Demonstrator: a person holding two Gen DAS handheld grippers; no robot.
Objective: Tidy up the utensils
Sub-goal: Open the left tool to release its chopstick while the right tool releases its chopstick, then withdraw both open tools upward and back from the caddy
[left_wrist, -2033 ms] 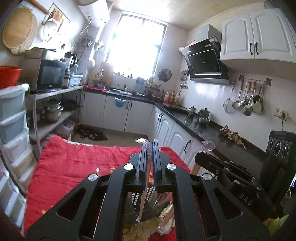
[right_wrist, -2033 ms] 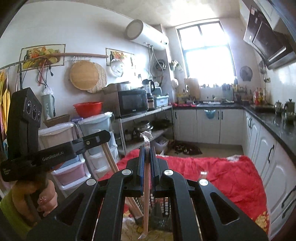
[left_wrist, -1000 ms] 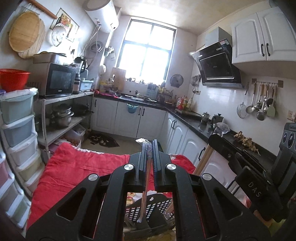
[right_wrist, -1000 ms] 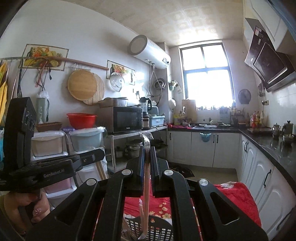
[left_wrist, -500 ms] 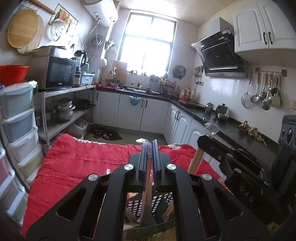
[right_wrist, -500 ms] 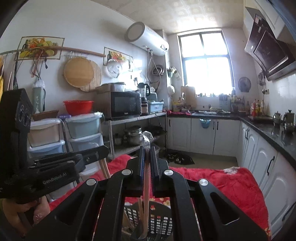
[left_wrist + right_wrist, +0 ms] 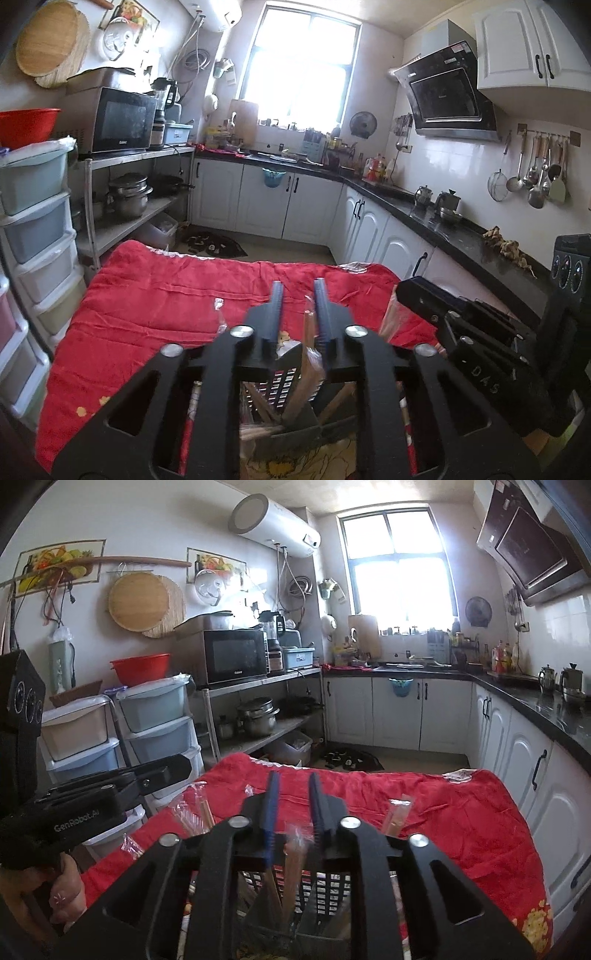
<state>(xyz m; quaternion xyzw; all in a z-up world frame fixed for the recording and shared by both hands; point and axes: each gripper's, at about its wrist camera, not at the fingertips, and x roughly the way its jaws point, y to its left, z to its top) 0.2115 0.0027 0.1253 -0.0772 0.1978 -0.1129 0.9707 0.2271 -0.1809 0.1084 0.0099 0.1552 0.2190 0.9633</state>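
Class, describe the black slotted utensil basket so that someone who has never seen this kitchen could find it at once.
Start at the red cloth covering the table in the middle of the kitchen. At its near edge, right below both open grippers, stands the black basket, with wrapped chopsticks sticking up out of it. Unlike the loose wrapped packets on the cloth around it, it is dark, with slotted walls.

Chopsticks [image 7: 291, 864] in basket [image 7: 332, 886] on cloth [image 7: 443, 819], btwn shelf [image 7: 258, 686] & cabinets [image 7: 517, 753].

A home kitchen — range hood [image 7: 448, 98], microwave [image 7: 123, 120], hanging ladles [image 7: 532, 173].
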